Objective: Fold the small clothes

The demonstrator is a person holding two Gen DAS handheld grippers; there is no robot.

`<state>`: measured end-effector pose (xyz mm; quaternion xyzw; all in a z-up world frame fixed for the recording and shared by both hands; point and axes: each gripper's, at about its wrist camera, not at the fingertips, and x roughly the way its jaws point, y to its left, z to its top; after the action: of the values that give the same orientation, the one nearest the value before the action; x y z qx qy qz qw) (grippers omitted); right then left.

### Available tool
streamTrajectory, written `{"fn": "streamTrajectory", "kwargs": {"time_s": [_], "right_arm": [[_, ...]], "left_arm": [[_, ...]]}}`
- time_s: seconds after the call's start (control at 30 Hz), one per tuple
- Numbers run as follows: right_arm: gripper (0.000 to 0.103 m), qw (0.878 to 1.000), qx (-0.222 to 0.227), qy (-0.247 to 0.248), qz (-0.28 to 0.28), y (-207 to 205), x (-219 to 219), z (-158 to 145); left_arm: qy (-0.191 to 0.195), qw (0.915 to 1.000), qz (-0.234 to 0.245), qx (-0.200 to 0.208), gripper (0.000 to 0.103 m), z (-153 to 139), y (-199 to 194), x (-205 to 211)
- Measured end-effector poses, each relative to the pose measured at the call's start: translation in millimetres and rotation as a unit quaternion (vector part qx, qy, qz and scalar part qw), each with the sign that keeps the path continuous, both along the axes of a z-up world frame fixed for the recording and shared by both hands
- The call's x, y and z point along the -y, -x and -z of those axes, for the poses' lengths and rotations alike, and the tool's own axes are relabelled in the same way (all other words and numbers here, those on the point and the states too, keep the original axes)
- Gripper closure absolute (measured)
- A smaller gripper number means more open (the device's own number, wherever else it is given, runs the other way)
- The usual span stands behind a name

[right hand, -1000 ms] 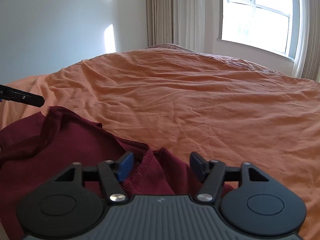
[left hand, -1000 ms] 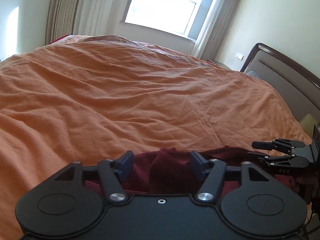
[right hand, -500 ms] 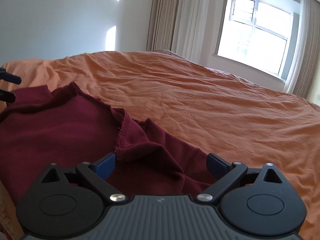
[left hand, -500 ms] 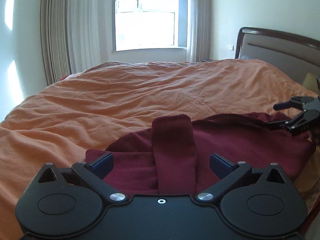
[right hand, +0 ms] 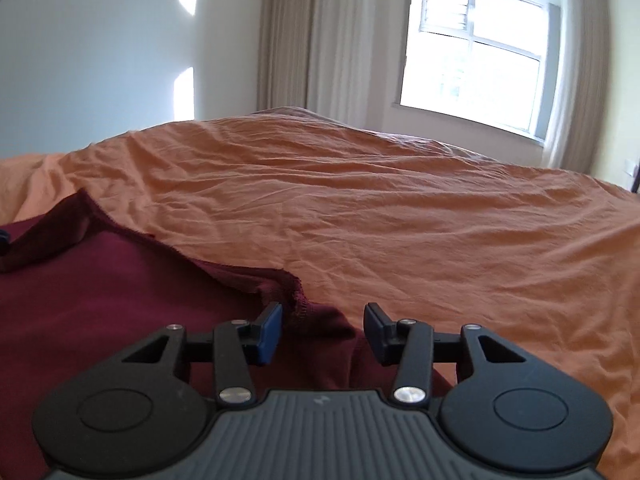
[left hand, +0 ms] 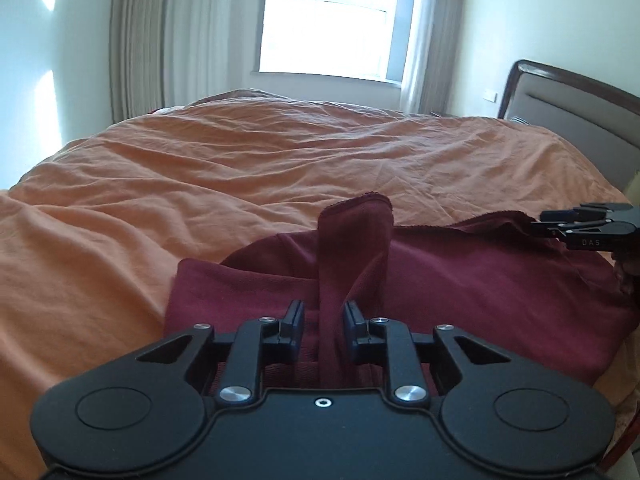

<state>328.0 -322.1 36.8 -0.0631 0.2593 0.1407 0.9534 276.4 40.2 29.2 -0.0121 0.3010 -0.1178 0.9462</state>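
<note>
A dark red garment lies spread on the orange bedspread. In the left wrist view my left gripper is shut on a sleeve-like fold of the garment that runs up between its fingers. My right gripper shows at the right edge of that view, level with the garment's far hem. In the right wrist view my right gripper is half open, its fingers on either side of a raised stitched edge of the garment, apart from it.
The orange bedspread stretches far ahead. A padded headboard stands at the right. A window and curtains are behind the bed.
My left gripper has closed on the sleeve fold, which it stood wide open around before. My right gripper has narrowed around the garment's edge. Both views have tilted up a little.
</note>
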Motion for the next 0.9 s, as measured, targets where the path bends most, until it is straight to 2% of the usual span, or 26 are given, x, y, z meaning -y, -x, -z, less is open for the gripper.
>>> {"fn": "streamTrajectory", "kwargs": {"time_s": [0.13, 0.2, 0.23, 0.27, 0.33, 0.4, 0.43, 0.5, 0.6, 0.8, 0.9], "right_arm": [[0.047, 0.999, -0.004, -0.007, 0.039, 7, 23, 3], [0.036, 0.999, -0.001, -0.007, 0.051, 16, 31, 3], [0.027, 0.998, 0.003, -0.007, 0.058, 23, 36, 3], [0.021, 0.998, 0.006, -0.009, 0.065, 30, 39, 3], [0.018, 0.997, 0.013, -0.02, 0.072, 44, 46, 2], [0.013, 0.996, 0.014, -0.047, 0.076, 60, 53, 0], [0.011, 0.995, 0.016, -0.065, 0.073, 69, 55, 0], [0.011, 0.993, 0.016, -0.097, 0.058, 87, 55, 0], [0.011, 0.993, 0.013, -0.114, 0.041, 112, 47, 3], [0.02, 0.994, 0.018, -0.103, 0.029, 149, 21, 13], [0.031, 0.992, 0.009, -0.117, 0.041, 155, 21, 20]], "left_arm": [[0.024, 0.9979, -0.059, -0.01, 0.079, 0, -2, -26], [0.037, 0.996, -0.081, -0.014, 0.08, 0, -1, -41], [0.047, 0.9947, -0.091, -0.015, 0.08, -1, 0, -48], [0.058, 0.9934, -0.097, -0.015, 0.076, -1, 3, -54], [0.078, 0.9916, -0.102, -0.01, 0.065, -3, 10, -61], [0.09, 0.9904, -0.105, 0.0, 0.044, -6, 20, -64], [0.093, 0.9903, -0.103, 0.004, 0.039, -6, 26, -64], [0.094, 0.9911, -0.093, 0.011, 0.024, -6, 39, -58], [0.081, 0.993, -0.085, 0.014, 0.01, -3, 58, -46], [0.078, 0.9944, -0.071, 0.011, 0.011, 8, 86, -28], [0.093, 0.9937, -0.063, 0.003, 0.021, 16, 93, -27]]}}
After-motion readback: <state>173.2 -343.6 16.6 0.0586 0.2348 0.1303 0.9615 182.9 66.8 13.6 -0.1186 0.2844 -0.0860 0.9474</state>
